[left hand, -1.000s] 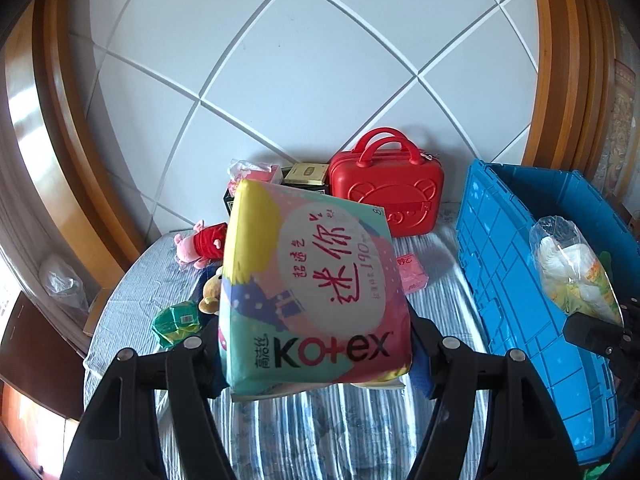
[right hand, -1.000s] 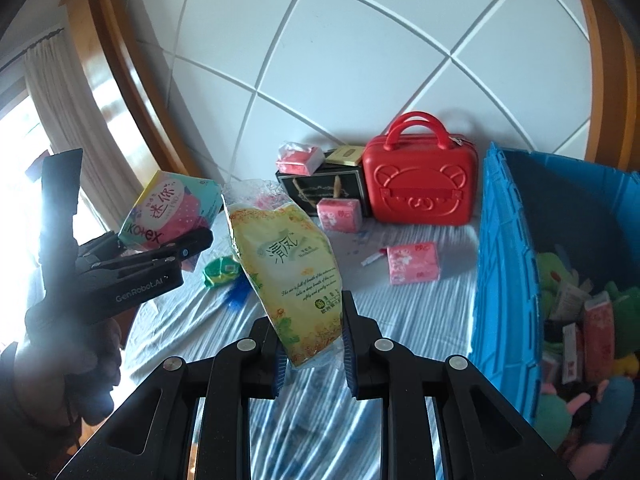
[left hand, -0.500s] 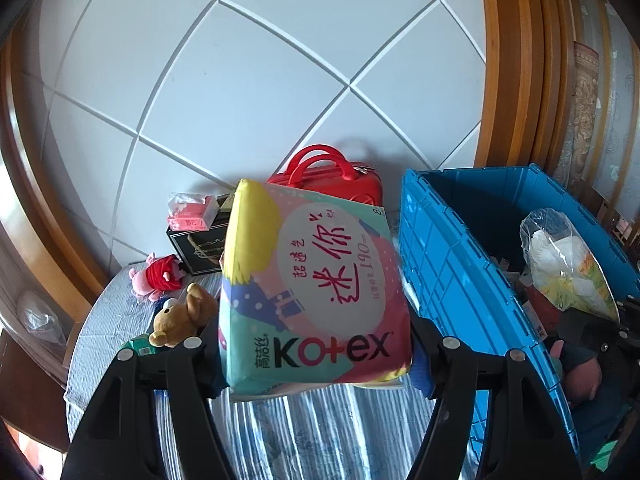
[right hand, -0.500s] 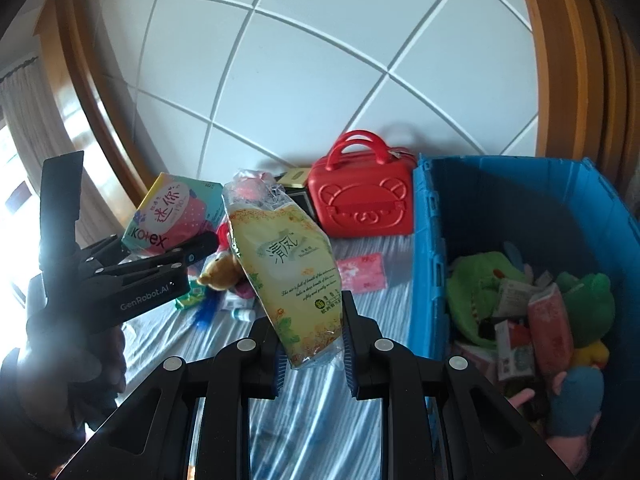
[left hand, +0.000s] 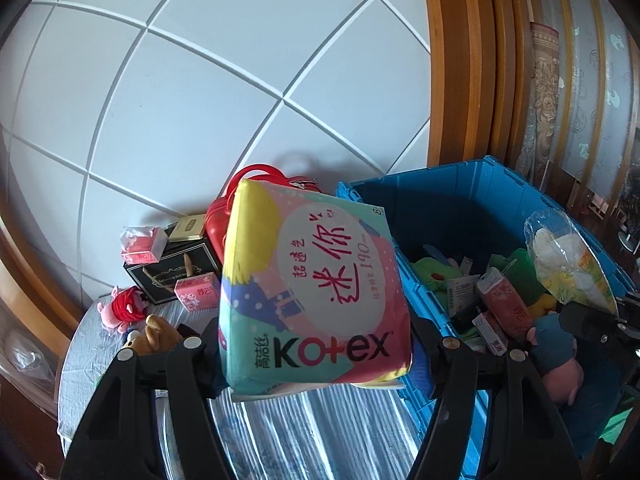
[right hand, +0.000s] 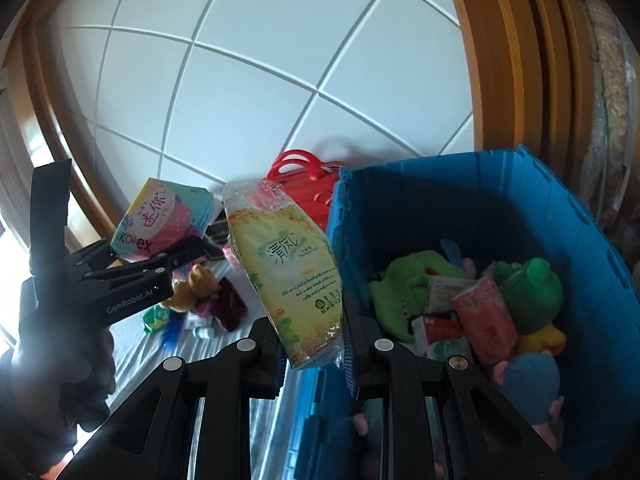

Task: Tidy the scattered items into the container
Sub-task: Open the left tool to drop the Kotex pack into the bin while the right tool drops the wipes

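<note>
My left gripper (left hand: 316,354) is shut on a colourful Kotex pad pack (left hand: 316,292), held upright above the striped table just left of the blue crate (left hand: 472,196). In the right wrist view the same Kotex pad pack (right hand: 164,220) shows at the left, clamped in the left gripper (right hand: 176,254). My right gripper (right hand: 312,344) is shut on a yellow tissue packet (right hand: 292,268), which hangs at the blue crate's (right hand: 460,184) near left wall. The crate holds green plush toys (right hand: 528,288), pink packets and small boxes.
A red case (left hand: 224,220), a black box (left hand: 172,276), pink tissue packets (left hand: 142,242), a pink-and-red doll (left hand: 122,308) and a brown teddy (right hand: 196,284) lie on the striped cloth left of the crate. A white tiled wall stands behind. A wooden frame rises at right.
Both grippers have swung right with their packs. The crate has shifted from the right edge toward the middle, and its inside shows fully. The grips are unchanged.
</note>
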Action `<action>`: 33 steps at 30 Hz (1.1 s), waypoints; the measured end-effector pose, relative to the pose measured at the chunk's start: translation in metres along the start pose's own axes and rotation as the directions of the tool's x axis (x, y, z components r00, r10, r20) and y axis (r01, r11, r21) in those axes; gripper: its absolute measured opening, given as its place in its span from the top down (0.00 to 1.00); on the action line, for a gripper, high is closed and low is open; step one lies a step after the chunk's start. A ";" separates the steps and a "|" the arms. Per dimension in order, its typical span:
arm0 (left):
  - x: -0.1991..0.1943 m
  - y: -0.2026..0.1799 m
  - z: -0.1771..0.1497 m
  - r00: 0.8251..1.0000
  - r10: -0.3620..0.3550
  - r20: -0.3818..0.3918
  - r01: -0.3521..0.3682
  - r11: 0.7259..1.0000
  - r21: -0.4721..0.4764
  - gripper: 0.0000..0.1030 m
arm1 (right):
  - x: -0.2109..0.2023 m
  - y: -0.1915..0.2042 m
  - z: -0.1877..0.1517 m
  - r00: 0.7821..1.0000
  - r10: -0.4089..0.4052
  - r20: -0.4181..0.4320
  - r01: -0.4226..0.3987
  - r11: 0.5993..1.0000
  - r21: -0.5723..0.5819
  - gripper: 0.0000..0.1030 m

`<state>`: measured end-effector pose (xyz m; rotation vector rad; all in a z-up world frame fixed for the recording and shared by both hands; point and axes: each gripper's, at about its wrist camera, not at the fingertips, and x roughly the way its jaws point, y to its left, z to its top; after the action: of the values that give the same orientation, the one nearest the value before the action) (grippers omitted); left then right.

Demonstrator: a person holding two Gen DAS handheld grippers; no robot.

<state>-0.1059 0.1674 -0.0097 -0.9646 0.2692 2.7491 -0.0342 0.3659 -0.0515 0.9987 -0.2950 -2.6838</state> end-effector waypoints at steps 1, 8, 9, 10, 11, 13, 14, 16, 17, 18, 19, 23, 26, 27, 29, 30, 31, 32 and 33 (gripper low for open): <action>0.001 -0.005 0.003 1.000 -0.007 0.002 0.007 1.000 0.006 0.35 | -0.002 -0.005 -0.001 1.000 -0.007 0.001 0.007 1.000 0.007 0.78; 0.010 -0.042 0.017 0.998 -0.058 0.001 0.058 0.997 0.053 0.35 | -0.016 -0.033 -0.006 0.998 -0.053 0.015 0.052 0.997 0.059 0.78; 0.012 -0.047 0.019 0.998 -0.066 0.000 0.066 0.996 0.060 0.35 | -0.018 -0.037 -0.006 0.998 -0.059 0.016 0.058 0.996 0.066 0.78; 0.015 -0.052 0.020 0.997 -0.073 -0.004 0.073 0.995 0.068 0.35 | -0.020 -0.041 -0.007 0.998 -0.067 0.017 0.065 0.995 0.074 0.78; 0.018 -0.057 0.022 0.997 -0.080 -0.008 0.080 0.994 0.072 0.35 | -0.022 -0.044 -0.008 0.997 -0.074 0.017 0.073 0.994 0.082 0.78; 0.022 -0.068 0.024 0.995 -0.100 -0.019 0.101 0.992 0.081 0.35 | -0.024 -0.055 -0.009 0.996 -0.092 0.019 0.089 0.991 0.097 0.78; 0.024 -0.073 0.026 0.993 -0.111 -0.025 0.113 0.990 0.086 0.35 | -0.026 -0.059 -0.010 0.995 -0.101 0.018 0.098 0.990 0.105 0.78; 0.029 -0.082 0.027 0.990 -0.137 -0.039 0.140 0.985 0.097 0.35 | -0.029 -0.068 -0.013 0.993 -0.116 0.016 0.114 0.986 0.122 0.78; 0.031 -0.087 0.028 0.989 -0.144 -0.044 0.148 0.984 0.101 0.35 | -0.030 -0.073 -0.014 0.992 -0.122 0.013 0.119 0.984 0.133 0.78; 0.034 -0.091 0.029 0.987 -0.152 -0.050 0.156 0.982 0.102 0.35 | -0.032 -0.076 -0.015 0.992 -0.126 0.011 0.123 0.982 0.143 0.78; 0.036 -0.094 0.030 0.986 -0.160 -0.056 0.165 0.981 0.102 0.35 | -0.033 -0.080 -0.017 0.991 -0.130 0.009 0.127 0.980 0.153 0.78; 0.042 -0.108 0.033 0.980 -0.184 -0.072 0.192 0.975 0.115 0.35 | -0.039 -0.093 -0.020 0.988 -0.153 0.008 0.149 0.972 0.180 0.79; 0.046 -0.118 0.036 0.977 -0.197 -0.077 0.205 0.971 0.126 0.35 | -0.043 -0.099 -0.021 0.986 -0.169 0.009 0.164 0.967 0.194 0.78; 0.046 -0.121 0.037 0.976 -0.201 -0.079 0.210 0.969 0.129 0.35 | -0.045 -0.101 -0.021 0.985 -0.173 0.009 0.168 0.966 0.196 0.78; 0.047 -0.127 0.037 0.975 -0.209 -0.081 0.218 0.966 0.138 0.35 | -0.048 -0.105 -0.023 0.983 -0.185 0.010 0.179 0.962 0.204 0.78; 0.047 -0.130 0.038 0.974 -0.212 -0.081 0.222 0.965 0.141 0.35 | -0.049 -0.107 -0.024 0.982 -0.189 0.010 0.183 0.961 0.207 0.78; 0.047 -0.133 0.038 0.973 -0.216 -0.083 0.226 0.963 0.145 0.35 | -0.051 -0.109 -0.024 0.981 -0.195 0.011 0.188 0.959 0.210 0.78; 0.048 -0.136 0.038 0.972 -0.220 -0.086 0.230 0.962 0.147 0.35 | -0.053 -0.111 -0.025 0.980 -0.201 0.010 0.194 0.958 0.213 0.78; 0.047 -0.138 0.038 0.970 -0.225 -0.092 0.237 0.960 0.149 0.35 | -0.054 -0.112 -0.026 0.979 -0.206 0.011 0.199 0.956 0.216 0.77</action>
<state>-0.1284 0.3163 -0.0242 -0.9886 0.3575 2.4437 0.0031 0.4863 -0.0695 1.0988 -0.5246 -2.9036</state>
